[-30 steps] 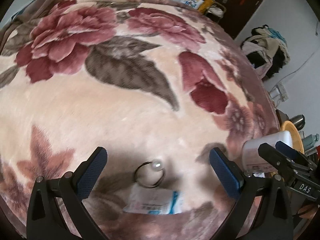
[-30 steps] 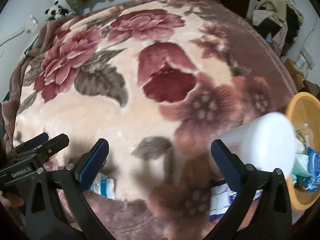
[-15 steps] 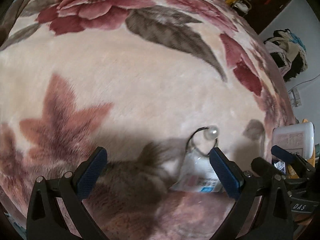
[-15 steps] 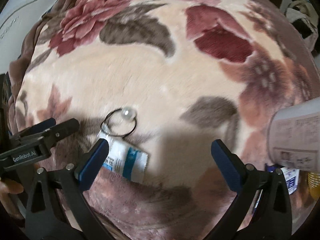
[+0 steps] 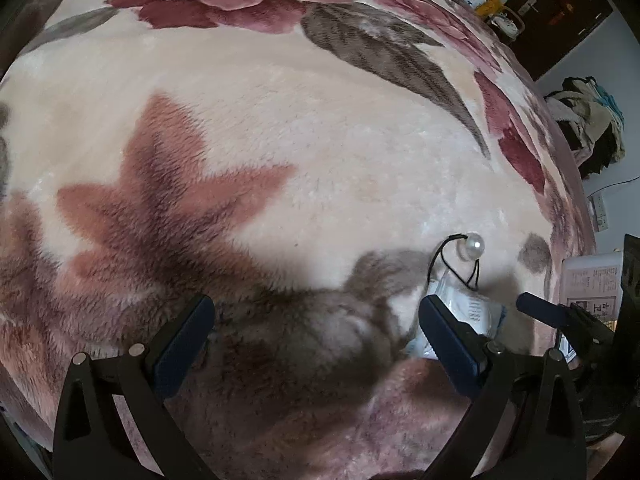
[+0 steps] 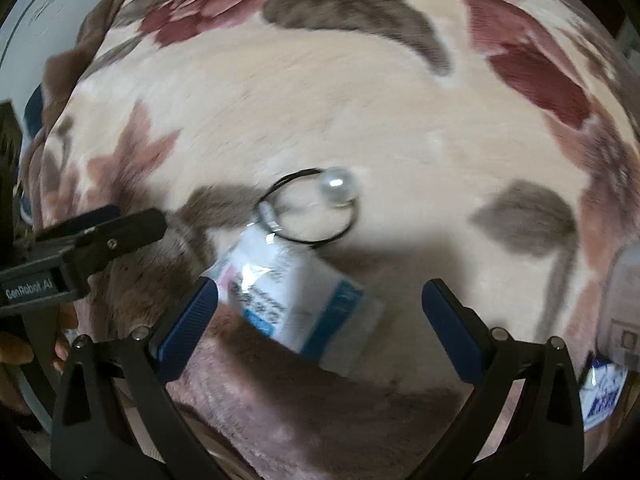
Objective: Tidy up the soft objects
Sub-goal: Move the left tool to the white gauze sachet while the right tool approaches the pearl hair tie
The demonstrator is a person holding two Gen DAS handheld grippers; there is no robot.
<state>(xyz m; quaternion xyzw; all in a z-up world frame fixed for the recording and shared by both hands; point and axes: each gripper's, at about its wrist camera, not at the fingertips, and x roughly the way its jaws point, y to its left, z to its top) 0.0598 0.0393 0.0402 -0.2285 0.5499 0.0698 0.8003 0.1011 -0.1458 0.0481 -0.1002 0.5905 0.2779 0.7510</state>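
A black hair tie with a large pearl bead (image 6: 335, 192) lies on the floral blanket (image 6: 360, 92), touching a white and blue tissue packet (image 6: 296, 304). My right gripper (image 6: 320, 320) is open and empty, its jaws standing to either side of the packet. My left gripper (image 5: 316, 340) is open and empty over bare blanket, left of the hair tie (image 5: 471, 246) and the packet (image 5: 468, 312). The left gripper's fingers (image 6: 100, 232) show at the left of the right wrist view.
A white plastic bottle (image 5: 592, 280) lies at the blanket's right edge, also showing in the right wrist view (image 6: 624, 304), with another blue and white packet (image 6: 604, 396) below it. Clothes (image 5: 588, 124) are piled beyond the bed, near a dark door (image 5: 556, 12).
Both grippers have moved left and down toward the blanket. The hair tie and packet now sit between the right gripper's jaws and at the left gripper's right fingertip. Both stay open.
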